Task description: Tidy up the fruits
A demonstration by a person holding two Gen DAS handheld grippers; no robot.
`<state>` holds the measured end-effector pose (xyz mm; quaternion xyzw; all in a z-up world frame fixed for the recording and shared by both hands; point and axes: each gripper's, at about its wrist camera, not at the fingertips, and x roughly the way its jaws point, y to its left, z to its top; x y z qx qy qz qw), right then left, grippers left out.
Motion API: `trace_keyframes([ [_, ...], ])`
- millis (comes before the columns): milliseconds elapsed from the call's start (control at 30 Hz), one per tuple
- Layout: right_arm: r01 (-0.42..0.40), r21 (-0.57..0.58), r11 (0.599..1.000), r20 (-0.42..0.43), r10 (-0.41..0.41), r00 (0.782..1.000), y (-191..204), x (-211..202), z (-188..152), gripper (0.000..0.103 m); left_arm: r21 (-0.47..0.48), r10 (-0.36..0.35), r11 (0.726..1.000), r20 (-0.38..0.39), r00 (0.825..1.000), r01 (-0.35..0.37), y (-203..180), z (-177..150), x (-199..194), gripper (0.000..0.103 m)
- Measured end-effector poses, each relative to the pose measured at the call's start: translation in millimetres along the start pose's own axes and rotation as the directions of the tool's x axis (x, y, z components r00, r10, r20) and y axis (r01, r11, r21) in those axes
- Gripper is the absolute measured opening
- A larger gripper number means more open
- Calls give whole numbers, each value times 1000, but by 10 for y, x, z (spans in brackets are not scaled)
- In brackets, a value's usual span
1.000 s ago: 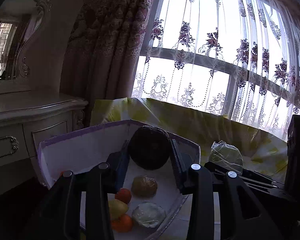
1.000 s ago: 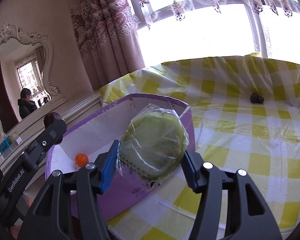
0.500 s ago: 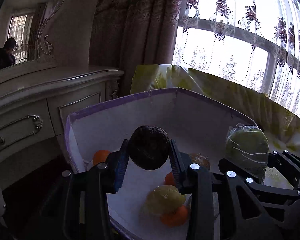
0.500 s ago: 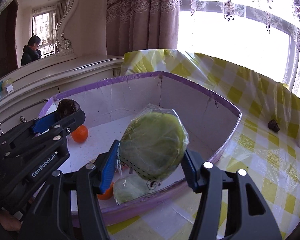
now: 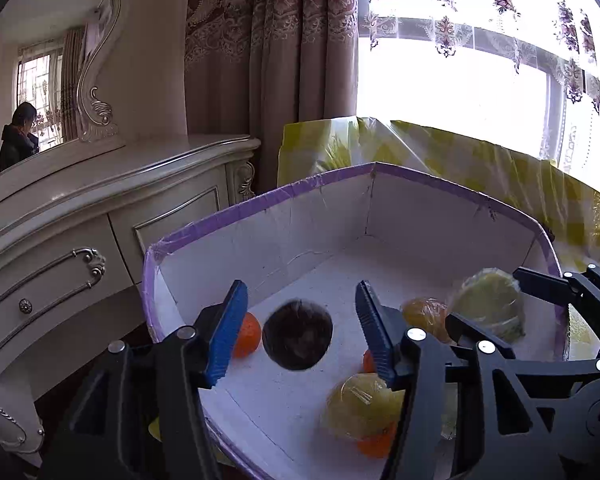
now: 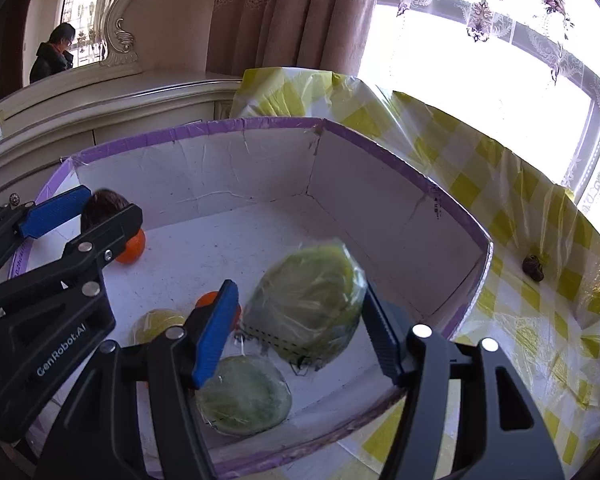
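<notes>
We hold both grippers over purple-rimmed box [image 6: 440, 200]: left gripper [image 5: 300, 332] wide, dark round fruit [image 5: 298, 340] loose between jaws; right gripper [image 6: 300, 320] wide around wrapped green fruit [image 6: 308, 300]. Oranges [image 5: 246, 334], wrapped fruits inside; one dark fruit [image 6: 533, 267] left on checked cloth [image 6: 520, 320], far edge.

A cream dresser [image 5: 100, 216] stands beside the patterned curtain [image 5: 268, 60]. Its ornate mirror [image 5: 48, 80] reflects a person [image 5: 18, 134]. Yellow checked tablecloth [image 6: 540, 320] covers the table.

black gripper [image 5: 300, 332], blue pads [image 5: 226, 336], silver screws.
</notes>
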<state>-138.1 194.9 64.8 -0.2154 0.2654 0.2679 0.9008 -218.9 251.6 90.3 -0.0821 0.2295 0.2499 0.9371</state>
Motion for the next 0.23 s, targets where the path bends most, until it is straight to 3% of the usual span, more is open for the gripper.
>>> trace_keyframes([
  [33,14,-9,1000,5,-14,1000,13,-7,-3,99,-7,12,1000,7,1000,-12,13,4,-4,87],
  [233,16,10,1000,24,-17,1000,-36,-30,-37,101,-18,42,999,34,999,-42,27,-1,-4,88],
])
